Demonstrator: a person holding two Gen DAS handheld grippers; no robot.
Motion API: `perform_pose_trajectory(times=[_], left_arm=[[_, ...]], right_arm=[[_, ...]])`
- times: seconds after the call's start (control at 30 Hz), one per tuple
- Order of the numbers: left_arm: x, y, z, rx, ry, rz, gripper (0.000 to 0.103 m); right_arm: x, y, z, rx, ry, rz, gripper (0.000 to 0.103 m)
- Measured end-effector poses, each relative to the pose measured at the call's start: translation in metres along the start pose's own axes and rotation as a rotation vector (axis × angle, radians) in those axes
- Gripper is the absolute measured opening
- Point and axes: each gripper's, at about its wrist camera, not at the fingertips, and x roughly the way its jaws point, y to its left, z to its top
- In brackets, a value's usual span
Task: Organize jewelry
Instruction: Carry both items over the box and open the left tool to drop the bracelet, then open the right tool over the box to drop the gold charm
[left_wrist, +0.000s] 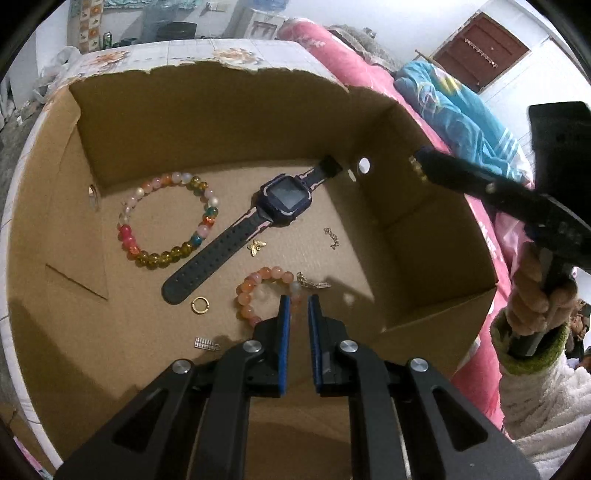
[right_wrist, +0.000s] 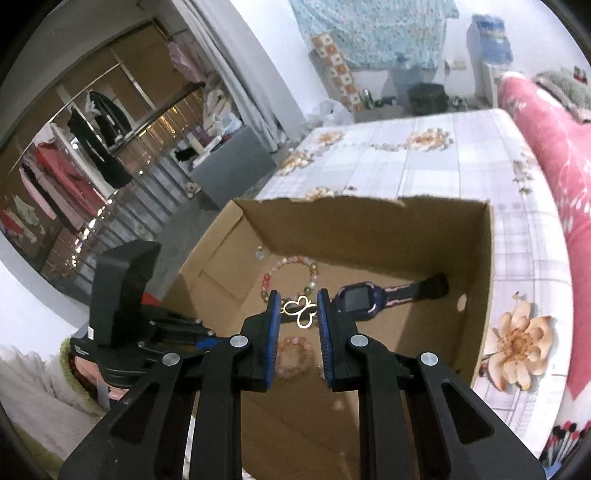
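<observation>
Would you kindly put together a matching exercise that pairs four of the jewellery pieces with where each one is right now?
Things:
1. smartwatch
2. multicoloured bead bracelet
3. pink bead bracelet
4. outline butterfly charm

Places:
A. between the fingers of the right gripper, above the cardboard box
B. on the box floor, left of the smartwatch in the left wrist view
C. on the box floor, at the fingertips of the left gripper
D. on the box floor, one strap end reaching the far wall

Pairs: 1-D, 2-B, 3-C, 4-A
</observation>
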Motion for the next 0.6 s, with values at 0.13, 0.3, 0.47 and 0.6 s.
perform_pose_trajectory(times=[0.13,0.3,0.47,0.6], left_arm=[[-0.016,-0.001,-0.005,0.005,-0.060,-0.016,0.013],[-0.042,-0.005,-0.015,0.042,-0.164,0.024,0.023],[-0.061,-0.008,-0.027,0.075,-0.250,0.074,0.034],[-0.069,-0.006,-0.036,0.079,-0.292,0.093,0.039]], right_arm=[[0.015,-0.002,0.005,0.011,0.093,0.002,0.018],[0.037,-0.003,0.009,0.012,0.218,-0.039,0.018],[0.062,0.001,0.008,-0.011,0.335,-0.094,0.018],[0.074,-0.005,0.006,0.004,0.381,-0.136,0.019]])
